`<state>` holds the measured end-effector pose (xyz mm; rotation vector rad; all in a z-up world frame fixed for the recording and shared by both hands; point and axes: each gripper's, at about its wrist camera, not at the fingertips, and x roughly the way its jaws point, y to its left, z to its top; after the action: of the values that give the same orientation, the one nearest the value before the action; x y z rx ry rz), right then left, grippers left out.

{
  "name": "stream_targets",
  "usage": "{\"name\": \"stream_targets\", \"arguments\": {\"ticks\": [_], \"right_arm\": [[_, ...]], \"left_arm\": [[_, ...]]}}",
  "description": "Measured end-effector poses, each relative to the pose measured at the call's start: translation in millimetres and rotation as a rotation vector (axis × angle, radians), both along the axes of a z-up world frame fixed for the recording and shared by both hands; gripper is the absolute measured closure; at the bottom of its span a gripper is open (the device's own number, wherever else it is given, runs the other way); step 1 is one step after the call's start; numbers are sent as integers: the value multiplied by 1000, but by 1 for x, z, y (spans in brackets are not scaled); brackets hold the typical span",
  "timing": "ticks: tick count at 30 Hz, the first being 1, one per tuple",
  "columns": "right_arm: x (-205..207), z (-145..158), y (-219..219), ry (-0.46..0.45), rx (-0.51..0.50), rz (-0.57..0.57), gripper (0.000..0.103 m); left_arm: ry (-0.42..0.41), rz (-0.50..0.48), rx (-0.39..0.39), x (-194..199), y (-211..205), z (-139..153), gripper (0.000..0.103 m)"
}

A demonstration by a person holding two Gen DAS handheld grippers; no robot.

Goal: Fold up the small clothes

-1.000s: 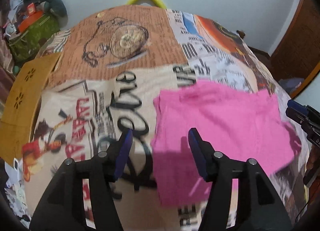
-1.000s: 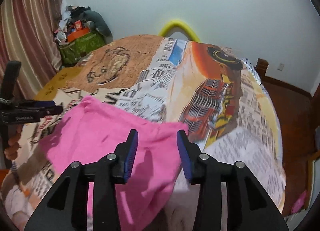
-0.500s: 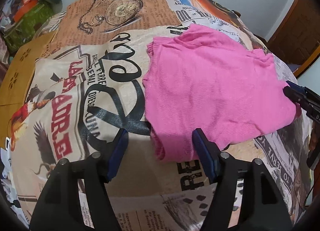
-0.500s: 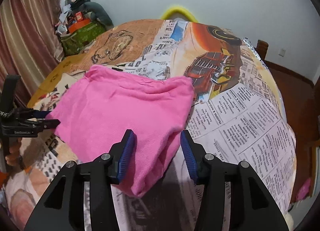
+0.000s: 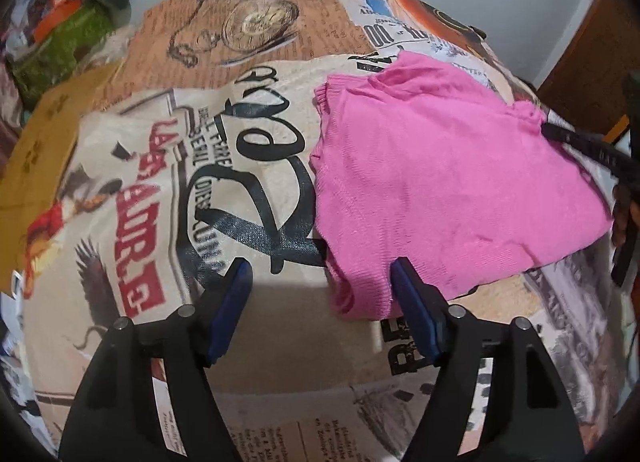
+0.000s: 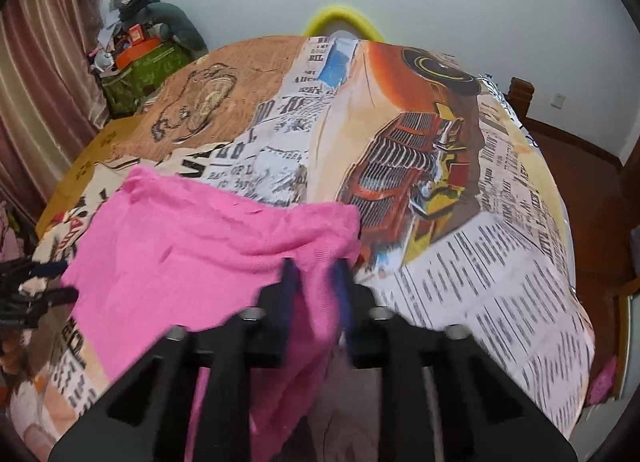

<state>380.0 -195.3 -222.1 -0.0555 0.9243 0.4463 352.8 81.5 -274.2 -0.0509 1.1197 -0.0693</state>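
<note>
A pink knitted garment (image 5: 440, 173) lies spread on a bed covered by a newspaper-print sheet (image 5: 160, 181). My left gripper (image 5: 324, 294) hovers low over the garment's near left corner. Its jaws are opening, and the cloth corner lies between them, beside the right pad, without being pinched. In the right wrist view the garment (image 6: 208, 246) stretches off to the left. My right gripper (image 6: 316, 282) is shut on a fold of its near right edge. That gripper (image 5: 580, 145) also shows at the right of the left wrist view, and the left gripper (image 6: 36, 290) shows at the left edge of the right wrist view.
A green bag piled with clutter (image 6: 148, 69) stands against the wall at the far left, next to a striped curtain (image 6: 40, 81). A yellow curved piece (image 6: 340, 19) rises behind the bed's far end. Wooden floor (image 6: 592, 197) lies to the right of the bed.
The right jaws, open half a second ago, have closed on the garment's near right edge. The left gripper came down toward the bed and its jaws have widened.
</note>
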Motion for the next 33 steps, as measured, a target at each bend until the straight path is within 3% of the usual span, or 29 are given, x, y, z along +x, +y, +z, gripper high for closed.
{"name": "stream_targets", "arguments": {"ticks": [6, 11, 14, 18, 22, 24, 26, 29, 33], "right_arm": [[1, 14, 7, -82, -42, 21, 100], [15, 2, 15, -76, -130, 31, 100], [14, 0, 11, -66, -134, 17, 100], [-5, 21, 7, -111, -102, 16, 99], [-32, 46, 17, -164, -89, 118, 94], [-41, 51, 21, -157, -58, 149, 83], [-44, 49, 24, -129, -21, 166, 79], [-48, 33, 28, -55, 25, 179, 79], [-57, 5, 26, -22, -25, 163, 77]], "left_arm": [[-17, -1, 21, -2, -2, -3, 27], [-12, 6, 25, -5, -1, -2, 26], [-8, 3, 35, -7, -1, 2, 26], [-44, 19, 59, -5, 1, 22, 26], [-87, 37, 19, 10, -3, 44, 26], [-87, 31, 5, 20, -9, 45, 26], [-68, 30, 11, 30, -18, 40, 26], [-28, 25, 35, 40, -27, 23, 26], [17, 35, 41, 42, -22, 4, 26]]}}
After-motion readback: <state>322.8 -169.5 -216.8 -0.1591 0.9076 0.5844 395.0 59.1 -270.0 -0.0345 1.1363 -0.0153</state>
